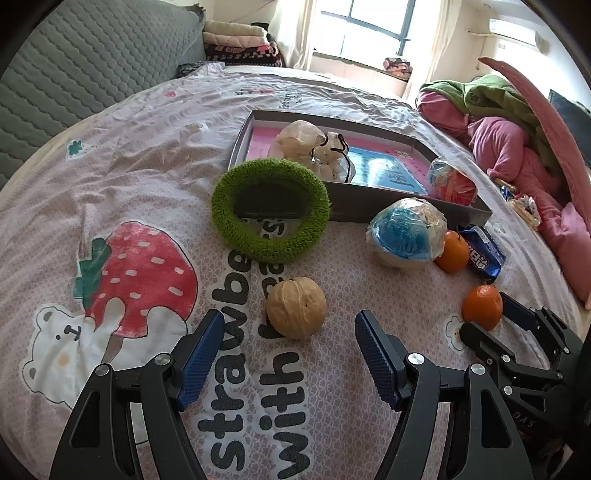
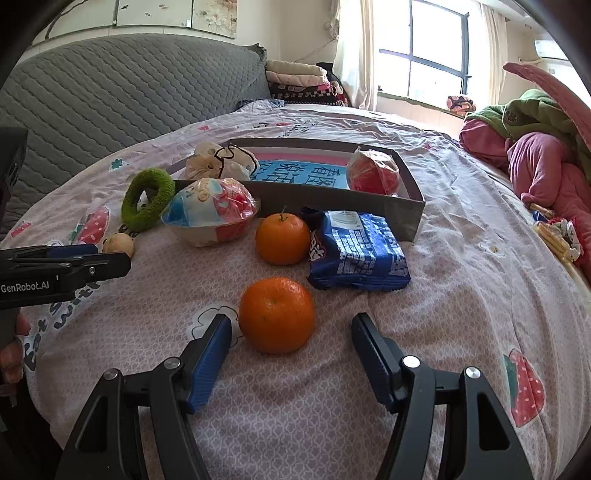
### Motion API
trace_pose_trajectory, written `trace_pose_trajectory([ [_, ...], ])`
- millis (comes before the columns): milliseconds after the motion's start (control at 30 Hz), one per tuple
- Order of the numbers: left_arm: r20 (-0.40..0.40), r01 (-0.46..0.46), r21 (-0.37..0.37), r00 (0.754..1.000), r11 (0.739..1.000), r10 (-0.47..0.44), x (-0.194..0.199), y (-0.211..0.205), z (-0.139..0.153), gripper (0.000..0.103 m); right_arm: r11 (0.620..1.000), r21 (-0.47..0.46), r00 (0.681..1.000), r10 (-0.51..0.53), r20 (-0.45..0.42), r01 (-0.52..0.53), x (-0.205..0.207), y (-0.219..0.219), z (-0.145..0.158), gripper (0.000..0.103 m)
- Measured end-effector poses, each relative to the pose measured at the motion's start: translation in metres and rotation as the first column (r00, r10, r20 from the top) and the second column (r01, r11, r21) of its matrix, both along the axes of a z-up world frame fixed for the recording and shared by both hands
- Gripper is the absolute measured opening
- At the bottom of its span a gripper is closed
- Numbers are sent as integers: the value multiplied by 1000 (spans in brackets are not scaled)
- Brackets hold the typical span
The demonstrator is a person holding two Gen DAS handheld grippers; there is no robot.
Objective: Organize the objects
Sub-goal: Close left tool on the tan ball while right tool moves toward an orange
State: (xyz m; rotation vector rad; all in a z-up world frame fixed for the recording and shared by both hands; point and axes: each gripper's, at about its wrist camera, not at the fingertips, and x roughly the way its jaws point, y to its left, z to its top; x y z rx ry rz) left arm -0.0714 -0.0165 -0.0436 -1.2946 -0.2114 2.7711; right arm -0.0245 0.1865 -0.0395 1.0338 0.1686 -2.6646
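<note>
Walnut (image 1: 296,308) lying on bed (image 1: 147,177), just ahead of my left tongs (image 1: 290,325), spread, empty. Judging it light, hard, round, prone to rolling: am planning pinch across widest middle. Right tongs (image 2: 291,328) spread, flanking near orange (image 2: 277,315), not pressing.

A walnut (image 1: 296,308), two oranges (image 2: 276,315), a green ring (image 1: 270,210) and a blue packet (image 2: 356,251) are laid on the bed before the grey tray (image 2: 332,201).

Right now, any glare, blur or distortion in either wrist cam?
Left wrist view: window blown out, bedsheet bowed by fisheye, walnut sharp. Right wrist view: window overexposed, dark corners, near orange crisp.
</note>
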Motion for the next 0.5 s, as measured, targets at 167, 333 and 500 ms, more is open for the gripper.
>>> trace_pose_trajectory([
  [167, -6, 4, 6, 1000, 1000, -4, -2, 1, 0, 75, 1000, 7, 1000, -1, -8, 1, -2, -2, 0, 63],
  [333, -9, 15, 4, 1000, 1000, -15, -1, 4, 1, 74, 1000, 12, 1000, 2, -17, -2, -1, -3, 0, 52],
  [500, -10, 4, 1, 1000, 1000, -4, -2, 3, 0, 67, 1000, 13, 999, 27, -21, -26, 0, -6, 0, 41],
])
